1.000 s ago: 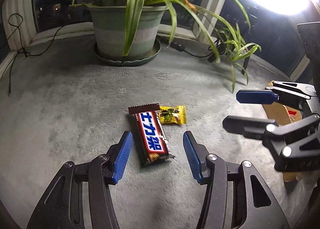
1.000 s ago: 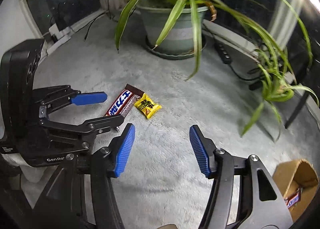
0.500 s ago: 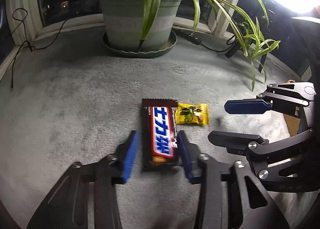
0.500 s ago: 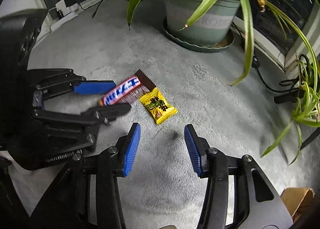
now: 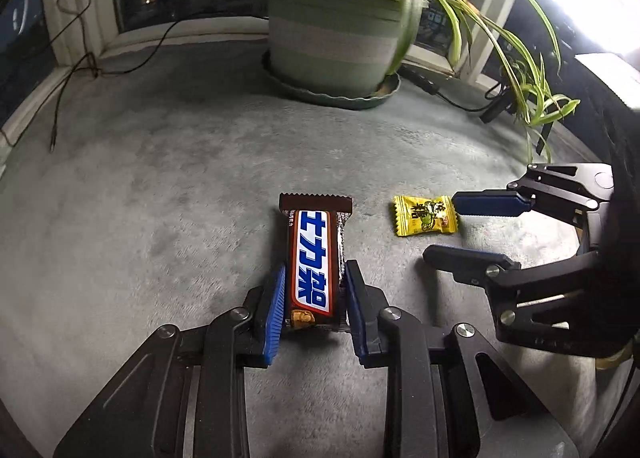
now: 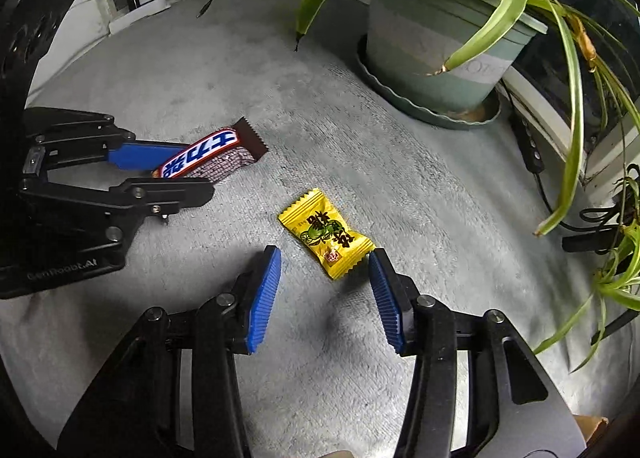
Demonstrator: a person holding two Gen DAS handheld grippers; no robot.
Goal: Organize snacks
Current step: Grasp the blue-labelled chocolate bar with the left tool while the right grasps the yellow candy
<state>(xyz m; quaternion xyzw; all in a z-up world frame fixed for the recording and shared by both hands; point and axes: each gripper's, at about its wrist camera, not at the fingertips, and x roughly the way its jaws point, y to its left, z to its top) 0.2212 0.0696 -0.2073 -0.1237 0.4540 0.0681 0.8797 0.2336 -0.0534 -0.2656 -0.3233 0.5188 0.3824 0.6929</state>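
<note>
A brown chocolate bar point(image 5: 314, 263) with a blue-lettered white label lies on the grey carpet. My left gripper point(image 5: 315, 304) is shut on its near end, one blue pad on each long side; this shows from the side in the right wrist view point(image 6: 208, 160). A small yellow candy packet point(image 6: 326, 238) lies to the right of the bar point(image 5: 424, 215). My right gripper point(image 6: 324, 294) is open, its fingertips on either side of the packet's near end, not touching it.
A large green plant pot point(image 5: 334, 38) on a saucer stands at the back, long leaves hanging over the carpet. A smaller plant point(image 5: 540, 98) and cables lie at the right edge. A cable point(image 5: 80, 62) trails at the back left. A cardboard corner point(image 6: 588, 424) shows bottom right.
My left gripper has moved forward and closed on the chocolate bar. My right gripper has moved forward to straddle the yellow packet, still open.
</note>
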